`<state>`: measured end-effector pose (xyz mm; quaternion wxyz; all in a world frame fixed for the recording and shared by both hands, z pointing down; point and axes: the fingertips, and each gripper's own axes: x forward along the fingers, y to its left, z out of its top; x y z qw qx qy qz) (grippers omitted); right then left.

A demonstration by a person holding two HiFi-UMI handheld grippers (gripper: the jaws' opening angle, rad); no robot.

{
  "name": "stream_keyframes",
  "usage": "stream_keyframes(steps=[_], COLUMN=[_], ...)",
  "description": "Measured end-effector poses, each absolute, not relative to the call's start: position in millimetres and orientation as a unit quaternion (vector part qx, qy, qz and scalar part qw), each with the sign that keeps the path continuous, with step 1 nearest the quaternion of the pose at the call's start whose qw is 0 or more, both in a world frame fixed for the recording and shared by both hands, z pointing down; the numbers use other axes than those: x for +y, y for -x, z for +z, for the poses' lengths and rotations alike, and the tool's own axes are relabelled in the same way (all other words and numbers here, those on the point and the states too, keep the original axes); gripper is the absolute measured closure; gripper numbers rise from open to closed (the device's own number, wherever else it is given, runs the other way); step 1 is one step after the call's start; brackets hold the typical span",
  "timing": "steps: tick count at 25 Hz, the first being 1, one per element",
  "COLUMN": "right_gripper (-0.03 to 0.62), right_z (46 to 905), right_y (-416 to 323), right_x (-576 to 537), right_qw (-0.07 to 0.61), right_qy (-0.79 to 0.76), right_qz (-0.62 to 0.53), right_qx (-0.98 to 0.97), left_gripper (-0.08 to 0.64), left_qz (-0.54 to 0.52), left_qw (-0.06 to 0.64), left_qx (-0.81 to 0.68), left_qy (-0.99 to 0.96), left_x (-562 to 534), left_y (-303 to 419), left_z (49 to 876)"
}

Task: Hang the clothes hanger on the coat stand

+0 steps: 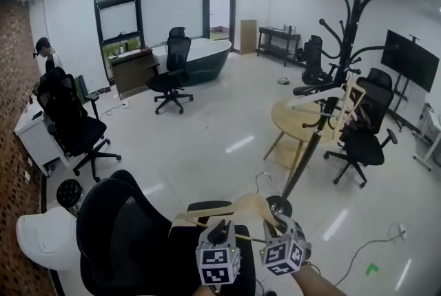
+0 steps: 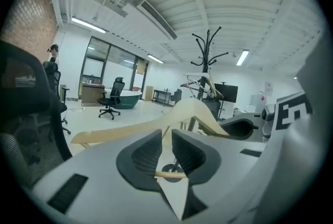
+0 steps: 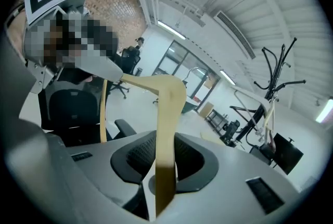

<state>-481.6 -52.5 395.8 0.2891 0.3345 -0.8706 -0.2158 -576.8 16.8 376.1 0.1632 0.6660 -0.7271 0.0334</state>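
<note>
Between the jaws of our right gripper [image 3: 165, 158] we pinch one wooden arm of the clothes hanger [image 1: 213, 210], while our left gripper [image 2: 165, 152] clamps its thin lower bar, holding it in the air over a black office chair [image 1: 124, 239], well apart from the coat stand [image 1: 351, 19].

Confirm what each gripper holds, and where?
Both hold the wooden hanger: left gripper clamps its thin bottom bar, right gripper clamps one shoulder arm.
</note>
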Motion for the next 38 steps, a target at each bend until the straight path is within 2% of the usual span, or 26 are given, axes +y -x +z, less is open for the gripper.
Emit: stream_keyframes(steps=[3,6,9,13,15,26,38], right_gripper=[0.513,0.514,0.514,0.512,0.513,0.512,0.512], right_z=[331,269,235,195,178,124,116], right_y=[427,330,275,157,123,42,4], right_x=[-55,-75,-94,-146,-168,-213,-238], right_qw=[0.274,0.255,0.244,0.217,0.206,0.185,0.202], right_qy=[-0.349,-0.354,-0.347,-0.338,-0.337,-0.346,-0.370], right_qz=[-0.237,-0.262,-0.281,-0.307,-0.319,-0.346,-0.341], right_qx=[-0.864,-0.861,-0.861,-0.863,-0.862,-0.852,-0.840], left_gripper=[0.489,0.489,0.489,0.491,0.491,0.491,0.491], left_qz=[0.038,0.040,0.032,0.027,0.021,0.016,0.021], left_qw=[0.137,0.105,0.093,0.072,0.062,0.038,0.045], left_qx=[-0.723,-0.723,-0.722,-0.719,-0.718,-0.684,-0.638], left_qy=[-0.676,-0.682,-0.685,-0.691,-0.693,-0.729,-0.768], left_x=[22,5,-19,-75,-98,-146,-167], left_y=[521,425,365,233,195,99,58], left_z=[324,262,230,195,180,145,151])
